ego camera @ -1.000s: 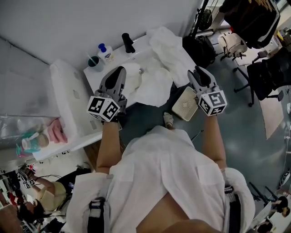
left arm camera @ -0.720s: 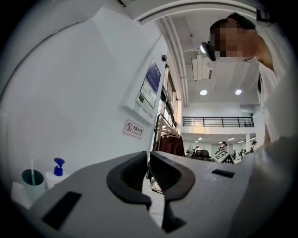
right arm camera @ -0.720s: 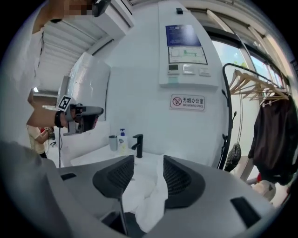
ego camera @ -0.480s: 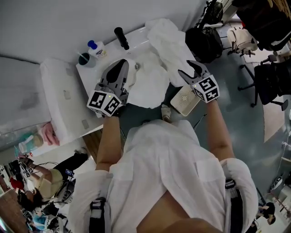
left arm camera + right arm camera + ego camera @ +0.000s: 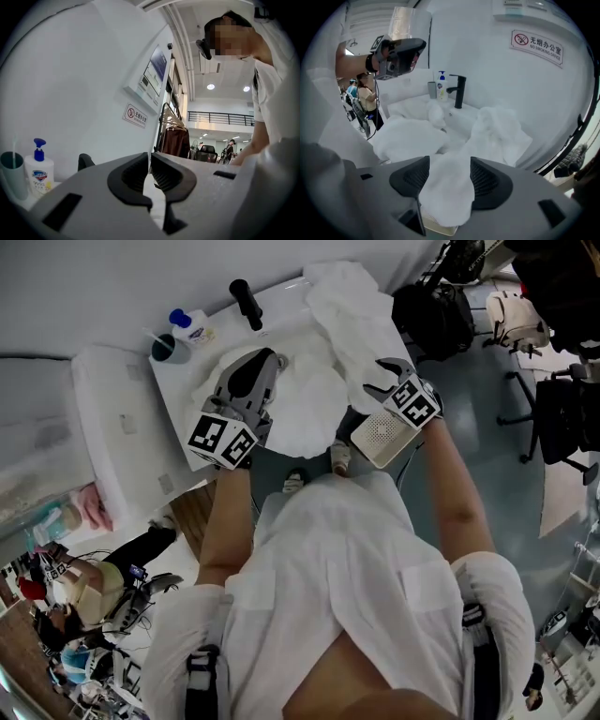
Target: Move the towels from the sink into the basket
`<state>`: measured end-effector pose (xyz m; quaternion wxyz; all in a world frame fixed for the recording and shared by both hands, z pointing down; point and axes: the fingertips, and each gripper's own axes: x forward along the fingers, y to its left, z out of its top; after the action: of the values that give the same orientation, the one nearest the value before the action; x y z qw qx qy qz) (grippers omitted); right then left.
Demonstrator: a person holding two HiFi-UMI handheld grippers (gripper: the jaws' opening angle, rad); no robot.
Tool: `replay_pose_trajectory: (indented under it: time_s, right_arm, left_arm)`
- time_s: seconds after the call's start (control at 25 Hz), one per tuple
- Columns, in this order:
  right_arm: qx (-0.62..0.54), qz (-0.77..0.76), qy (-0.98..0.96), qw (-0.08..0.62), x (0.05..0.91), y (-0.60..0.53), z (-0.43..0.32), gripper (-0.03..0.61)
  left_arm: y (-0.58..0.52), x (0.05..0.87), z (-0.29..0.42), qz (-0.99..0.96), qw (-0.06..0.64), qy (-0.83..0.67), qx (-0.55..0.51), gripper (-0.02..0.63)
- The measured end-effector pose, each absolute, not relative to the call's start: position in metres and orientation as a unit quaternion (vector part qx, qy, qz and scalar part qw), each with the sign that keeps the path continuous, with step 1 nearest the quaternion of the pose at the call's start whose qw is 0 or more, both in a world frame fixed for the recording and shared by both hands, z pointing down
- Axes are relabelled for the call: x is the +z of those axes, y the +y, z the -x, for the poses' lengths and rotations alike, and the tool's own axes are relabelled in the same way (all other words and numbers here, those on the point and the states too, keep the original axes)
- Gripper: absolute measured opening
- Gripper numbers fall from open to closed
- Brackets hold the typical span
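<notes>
White towels (image 5: 314, 404) fill the sink (image 5: 211, 404), and one more (image 5: 352, 306) is draped over its right end. The white perforated basket (image 5: 380, 439) stands on the floor just right of the sink. My right gripper (image 5: 380, 376) points down over the basket. Its jaws have just been opening, and a towel end (image 5: 445, 187) hangs loosely between them above the basket rim (image 5: 436, 228). The towel heap (image 5: 408, 136) lies beyond. My left gripper (image 5: 265, 360) is level over the towels in the sink, shut (image 5: 150, 157) and holding nothing.
A black faucet (image 5: 246, 304), a soap bottle (image 5: 187, 326) and a cup (image 5: 169, 348) stand at the sink's back. A white cabinet (image 5: 112, 427) adjoins the sink on the left. Black bags (image 5: 436, 315) and chairs (image 5: 562, 409) are on the floor at right.
My right gripper has dropped toward the basket, tilted downward and spread its jaws. My left gripper has moved forward over the towels in the sink.
</notes>
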<state>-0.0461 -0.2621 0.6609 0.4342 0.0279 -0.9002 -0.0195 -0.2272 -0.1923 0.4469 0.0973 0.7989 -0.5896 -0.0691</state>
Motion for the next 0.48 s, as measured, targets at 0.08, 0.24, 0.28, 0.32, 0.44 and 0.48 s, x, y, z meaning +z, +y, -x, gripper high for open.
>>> replay_pose_trajectory:
  time_s: [0.08, 0.24, 0.28, 0.32, 0.44, 0.48]
  right_arm:
    - [-0.022, -0.019, -0.885, 0.465, 0.680, -0.265, 0.041, 0.291]
    - [-0.040, 0.012, -0.855, 0.517, 0.704, -0.267, 0.035, 0.290]
    - [-0.039, 0.021, -0.850, 0.525, 0.709, -0.264, 0.036, 0.283]
    - [-0.040, 0.029, -0.844, 0.534, 0.714, -0.262, 0.036, 0.264]
    - [-0.061, 0.047, -0.828, 0.556, 0.726, -0.258, 0.034, 0.152]
    - [-0.071, 0.048, -0.825, 0.558, 0.725, -0.260, 0.033, 0.117]
  left_arm:
    - [-0.197, 0.450, 0.224, -0.799, 0.099, -0.589, -0.066, 0.026]
    - [-0.204, 0.459, 0.220, -0.796, 0.110, -0.592, -0.062, 0.026]
    - [-0.205, 0.461, 0.220, -0.796, 0.112, -0.592, -0.061, 0.026]
    - [-0.206, 0.462, 0.219, -0.795, 0.114, -0.592, -0.060, 0.026]
    - [-0.211, 0.464, 0.217, -0.798, 0.113, -0.590, -0.054, 0.026]
    - [-0.212, 0.463, 0.217, -0.798, 0.113, -0.590, -0.054, 0.026]
